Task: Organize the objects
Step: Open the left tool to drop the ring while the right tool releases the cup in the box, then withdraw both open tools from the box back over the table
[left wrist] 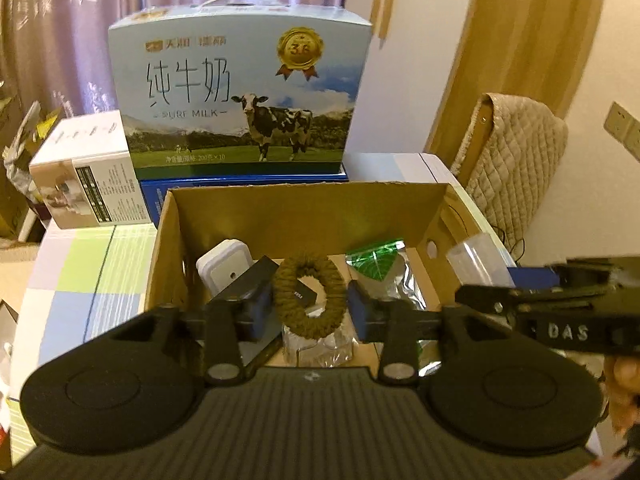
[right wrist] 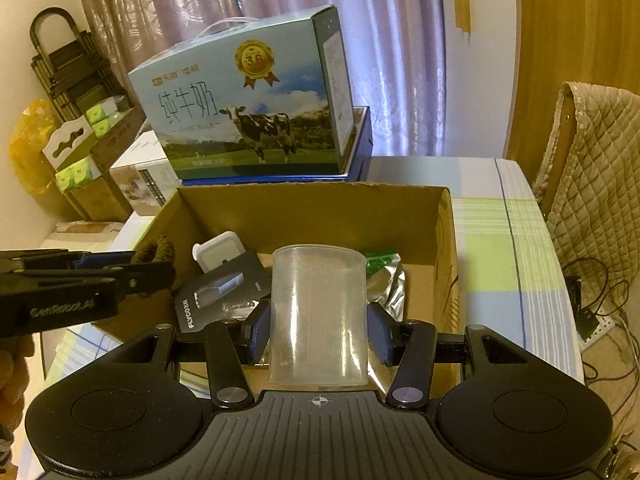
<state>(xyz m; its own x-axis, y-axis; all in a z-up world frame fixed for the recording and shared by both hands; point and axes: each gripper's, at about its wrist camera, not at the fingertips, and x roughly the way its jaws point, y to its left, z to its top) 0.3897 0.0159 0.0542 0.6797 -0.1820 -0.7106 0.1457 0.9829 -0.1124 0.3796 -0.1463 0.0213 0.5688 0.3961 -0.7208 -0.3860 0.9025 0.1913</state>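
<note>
The brown hair tie (left wrist: 309,297) was soft and light, held at its 2 sides by the left gripper (left wrist: 310,312) above the cardboard box (left wrist: 304,212). The clear plastic cup (right wrist: 319,316), thin and probably slippery, sat clamped at mid-wall in the right gripper (right wrist: 319,332), also above the box. Only the right view showed the FLYCO pack (right wrist: 218,292) clearly
</note>
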